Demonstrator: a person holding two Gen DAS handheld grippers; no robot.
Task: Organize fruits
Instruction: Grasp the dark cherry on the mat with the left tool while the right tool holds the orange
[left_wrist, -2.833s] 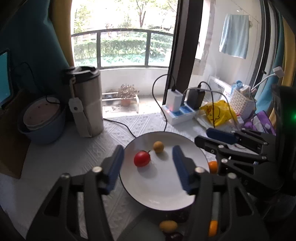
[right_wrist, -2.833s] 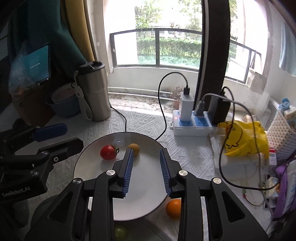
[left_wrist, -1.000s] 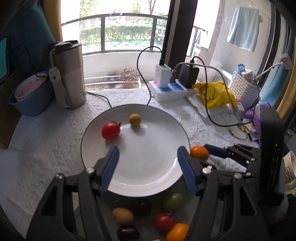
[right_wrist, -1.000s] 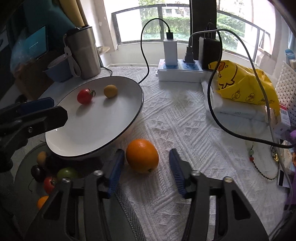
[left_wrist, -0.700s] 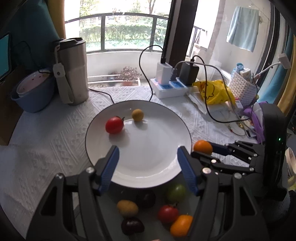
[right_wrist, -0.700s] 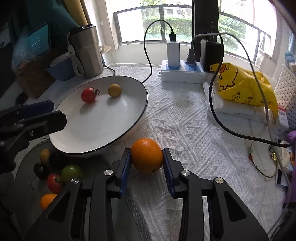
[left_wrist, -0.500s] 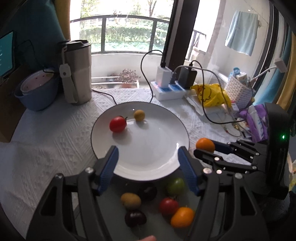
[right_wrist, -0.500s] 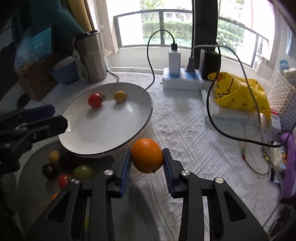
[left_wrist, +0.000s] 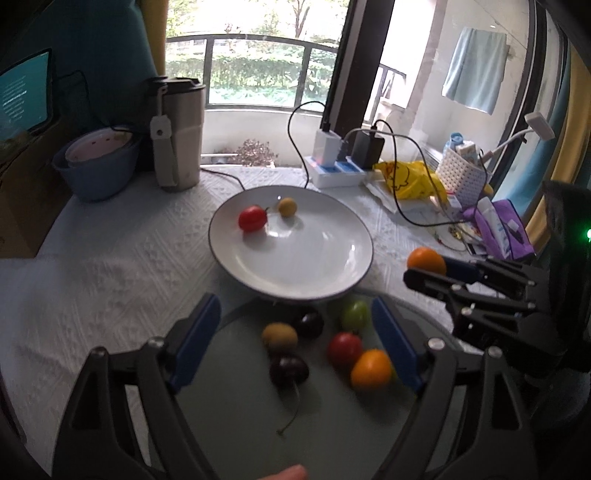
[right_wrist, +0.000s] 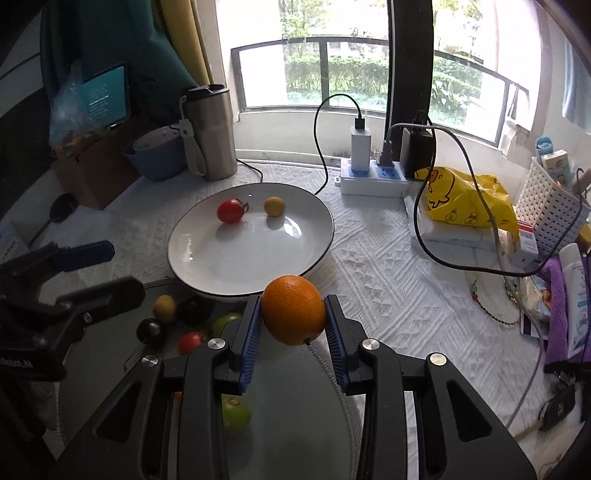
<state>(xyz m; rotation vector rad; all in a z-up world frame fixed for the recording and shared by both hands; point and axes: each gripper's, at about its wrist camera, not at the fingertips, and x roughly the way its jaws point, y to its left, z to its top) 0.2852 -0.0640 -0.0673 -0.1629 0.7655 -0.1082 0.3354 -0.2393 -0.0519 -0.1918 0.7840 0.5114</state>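
My right gripper (right_wrist: 293, 325) is shut on an orange (right_wrist: 293, 309) and holds it in the air above the near rim of the white plate (right_wrist: 207, 254); the orange also shows in the left wrist view (left_wrist: 426, 260). The plate (left_wrist: 332, 236) holds a red tomato (left_wrist: 252, 218) and a small yellow fruit (left_wrist: 287, 206). My left gripper (left_wrist: 295, 341) is open and empty above a grey glass tray (left_wrist: 236, 398) that holds several small fruits: a kiwi (left_wrist: 279, 336), dark cherries (left_wrist: 288, 370), a green fruit (left_wrist: 355, 315), a red tomato (left_wrist: 344, 349) and a small orange fruit (left_wrist: 370, 369).
A steel tumbler (right_wrist: 210, 133) and a blue bowl (right_wrist: 157, 155) stand at the back left. A power strip (right_wrist: 373, 177) with cables, a yellow bag (right_wrist: 465, 206), a white basket (right_wrist: 550, 206) and toiletries crowd the right side. A white patterned cloth (right_wrist: 388, 295) covers the table.
My right gripper closed on the orange beside the plate and lifted it off the cloth. My left gripper pulled back, and more of the grey tray's fruits came into view.
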